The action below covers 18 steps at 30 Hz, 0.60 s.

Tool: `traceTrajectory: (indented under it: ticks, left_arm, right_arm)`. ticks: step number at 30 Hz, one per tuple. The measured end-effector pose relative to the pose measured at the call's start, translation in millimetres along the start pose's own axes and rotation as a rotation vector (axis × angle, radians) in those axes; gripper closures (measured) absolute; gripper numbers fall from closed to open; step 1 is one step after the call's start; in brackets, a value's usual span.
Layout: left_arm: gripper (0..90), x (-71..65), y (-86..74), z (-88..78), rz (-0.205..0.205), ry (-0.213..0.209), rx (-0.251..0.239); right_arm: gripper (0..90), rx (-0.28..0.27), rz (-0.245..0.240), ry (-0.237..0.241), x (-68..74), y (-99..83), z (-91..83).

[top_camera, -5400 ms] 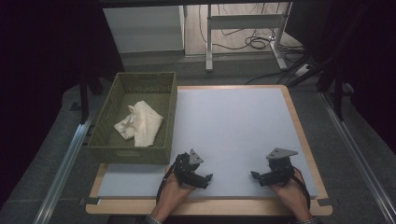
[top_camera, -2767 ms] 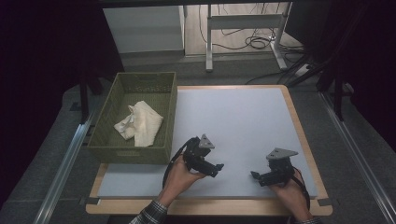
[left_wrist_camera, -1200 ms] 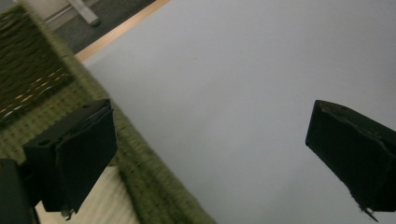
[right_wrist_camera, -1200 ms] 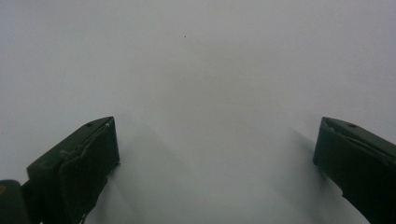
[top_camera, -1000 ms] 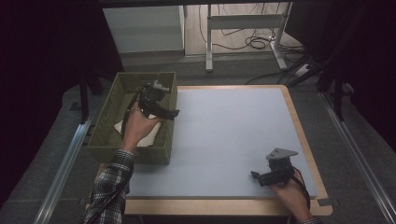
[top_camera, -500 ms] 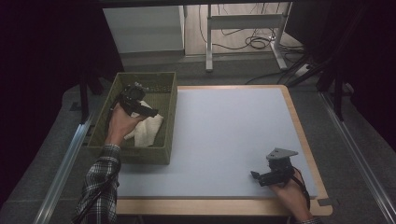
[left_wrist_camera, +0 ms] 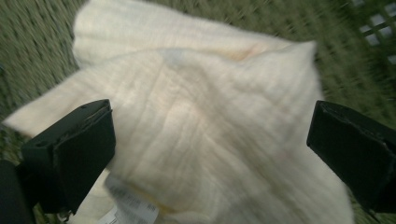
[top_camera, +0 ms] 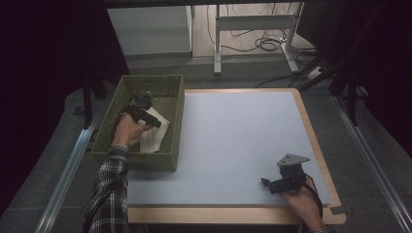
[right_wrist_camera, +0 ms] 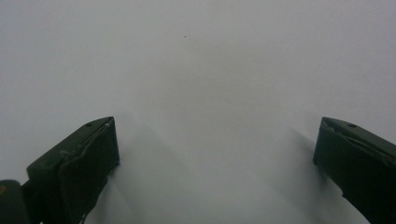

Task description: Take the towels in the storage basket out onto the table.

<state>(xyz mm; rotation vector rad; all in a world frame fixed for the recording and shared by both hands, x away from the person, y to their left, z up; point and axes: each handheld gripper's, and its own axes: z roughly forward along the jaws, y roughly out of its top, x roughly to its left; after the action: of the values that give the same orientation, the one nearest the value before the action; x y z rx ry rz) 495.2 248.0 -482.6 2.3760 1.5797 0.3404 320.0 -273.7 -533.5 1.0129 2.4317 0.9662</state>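
The table (top_camera: 233,145), a pale blue-grey sheet in a wooden frame, takes up the middle of the high view. At its 9 o'clock edge sits an olive-green woven basket (top_camera: 172,104), rectangular with sloping walls. Inside it lies the cream cloth (top_camera: 154,133), crumpled into a loose heap toward the 5 o'clock corner of the basket floor.

In the left gripper view the cloth (left_wrist_camera: 205,126) is soft and off-white with a fine ribbed weave, a few faint yellowish marks, folds that rise to a point at 1 o'clock, and a small white printed label (left_wrist_camera: 130,207) at 7 o'clock. The picture is blurred, so finer detail cannot be told.

The left tool (top_camera: 145,116) hangs inside the basket just over the cloth, its 2 jaws spread wide with the cloth lying between them; whether they touch it cannot be told. The right tool (top_camera: 277,183) rests near the table's 5 o'clock corner, well apart from the basket, its 2 jaws likewise spread over bare table.
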Motion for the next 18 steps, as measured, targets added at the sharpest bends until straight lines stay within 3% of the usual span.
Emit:
traceTrajectory:
  ticks: [12, 15, 18]
  left_arm:
    - [2.3, 4.3, 8.8, 31.7, -0.065, -0.016, 0.186]
    - [7.5, 5.6, 6.9, 33.6, -0.093, -0.036, 0.214]
    - [23.5, 11.0, 3.0, 28.2, -0.139, -0.058, 0.199]
  right_arm:
    - [0.2, 0.0, 0.0, 0.0, 0.0, -0.1, -0.1]
    - [0.2, 0.0, 0.0, 0.001, 0.0, -0.1, -0.1]
    - [0.2, 0.0, 0.0, 0.001, 0.0, -0.1, -0.1]
